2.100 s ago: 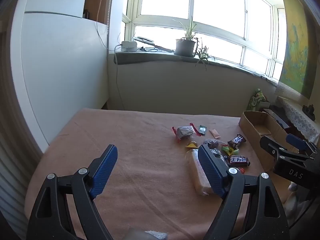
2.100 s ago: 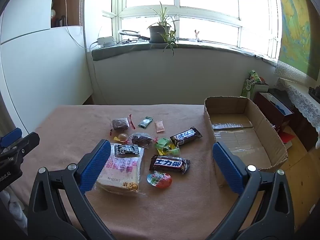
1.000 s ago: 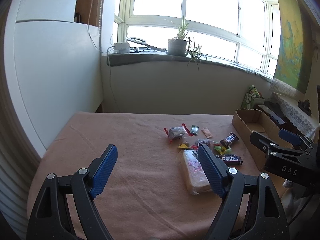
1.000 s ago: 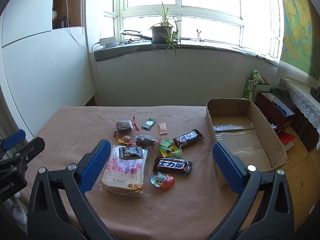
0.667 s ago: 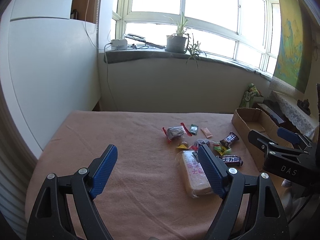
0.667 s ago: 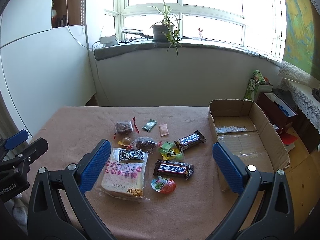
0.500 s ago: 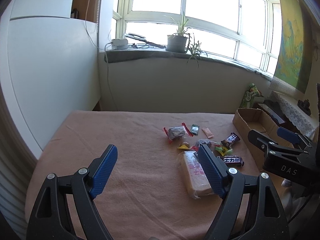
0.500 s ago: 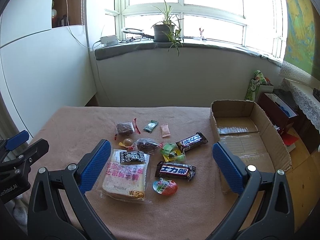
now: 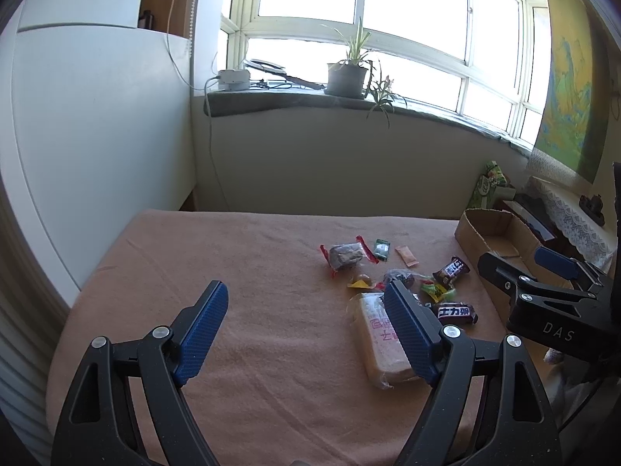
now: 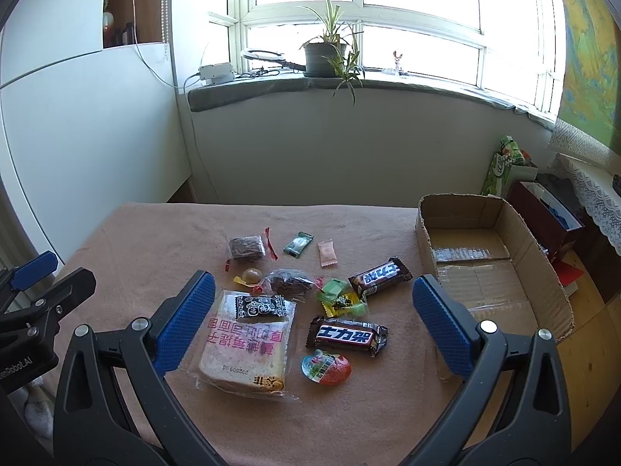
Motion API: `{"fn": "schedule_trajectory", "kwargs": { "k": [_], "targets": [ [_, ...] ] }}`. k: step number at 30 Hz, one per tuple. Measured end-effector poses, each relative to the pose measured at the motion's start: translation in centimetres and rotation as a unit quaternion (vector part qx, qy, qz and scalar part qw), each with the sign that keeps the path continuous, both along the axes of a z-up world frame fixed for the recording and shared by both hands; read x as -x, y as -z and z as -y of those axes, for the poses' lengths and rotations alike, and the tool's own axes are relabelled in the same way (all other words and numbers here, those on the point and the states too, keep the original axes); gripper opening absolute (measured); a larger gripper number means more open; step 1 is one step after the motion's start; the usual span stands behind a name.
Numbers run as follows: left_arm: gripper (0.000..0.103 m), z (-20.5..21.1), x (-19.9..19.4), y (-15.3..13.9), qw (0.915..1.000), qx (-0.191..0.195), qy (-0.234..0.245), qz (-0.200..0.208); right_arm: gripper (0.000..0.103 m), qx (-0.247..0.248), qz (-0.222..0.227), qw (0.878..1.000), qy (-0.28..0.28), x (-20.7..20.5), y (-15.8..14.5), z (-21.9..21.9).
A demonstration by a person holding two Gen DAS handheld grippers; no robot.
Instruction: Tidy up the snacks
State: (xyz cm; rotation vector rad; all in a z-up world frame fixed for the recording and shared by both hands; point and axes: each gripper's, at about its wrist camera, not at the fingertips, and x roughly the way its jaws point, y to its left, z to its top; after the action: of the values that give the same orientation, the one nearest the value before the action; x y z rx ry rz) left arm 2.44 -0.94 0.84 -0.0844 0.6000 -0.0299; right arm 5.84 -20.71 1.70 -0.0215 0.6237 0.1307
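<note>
Both grippers hover over the table [image 10: 163, 233], jaws wide apart, nothing held. Snacks sit loose in a cluster mid-table; cardboard box [image 10: 543, 268] stands empty at the right edge, so sorting looks not yet started.

Right gripper [image 10: 308, 312] is lined up nearest the near chocolate bar [image 10: 346, 335], which lies just left of the box. I'd take that first: drop straight down, close across its short width, lift clear of the jelly cup [image 10: 326, 366] that looks to be touching it, hard to tell in this view.

Left gripper [image 9: 304, 334] should take the bread pack [image 9: 382, 339]. Soft item, so squeeze lightly across the narrow side.
</note>
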Motion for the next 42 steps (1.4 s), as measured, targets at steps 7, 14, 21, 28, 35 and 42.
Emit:
{"fn": "schedule_trajectory", "kwargs": {
  "k": [7, 14, 21, 28, 35, 42],
  "targets": [
    [0.083, 0.2, -0.5, 0.6, 0.9999, 0.002, 0.011, -0.009, 0.103, 0.001, -0.008, 1.000, -0.001, -0.2, 0.5, 0.0],
    [0.083, -0.1, -0.6, 1.0, 0.9998, 0.008, 0.010, -0.015, 0.103, 0.001, -0.016, 1.000, -0.004, -0.6, 0.9, 0.0],
    [0.082, -0.5, -1.0, 1.7, 0.9995, 0.014, 0.010, -0.025, 0.102, 0.001, -0.025, 1.000, -0.017, -1.1, 1.5, -0.7],
    [0.082, -0.7, -1.4, 2.2, 0.9991, 0.022, 0.014, -0.032, 0.098, 0.000, -0.039, 0.999, -0.023, -1.5, 2.2, -1.1],
    [0.079, -1.1, -2.3, 4.1, 0.9948, 0.064, 0.031, -0.072, 0.085, -0.029, -0.075, 0.995, -0.051, -2.2, 4.0, -0.8],
    [0.064, -0.7, -3.1, 6.1, 0.9870, 0.101, 0.058, -0.111, 0.060, -0.092, -0.159, 0.979, -0.089, -3.3, 8.3, 0.2]
  ]
}}
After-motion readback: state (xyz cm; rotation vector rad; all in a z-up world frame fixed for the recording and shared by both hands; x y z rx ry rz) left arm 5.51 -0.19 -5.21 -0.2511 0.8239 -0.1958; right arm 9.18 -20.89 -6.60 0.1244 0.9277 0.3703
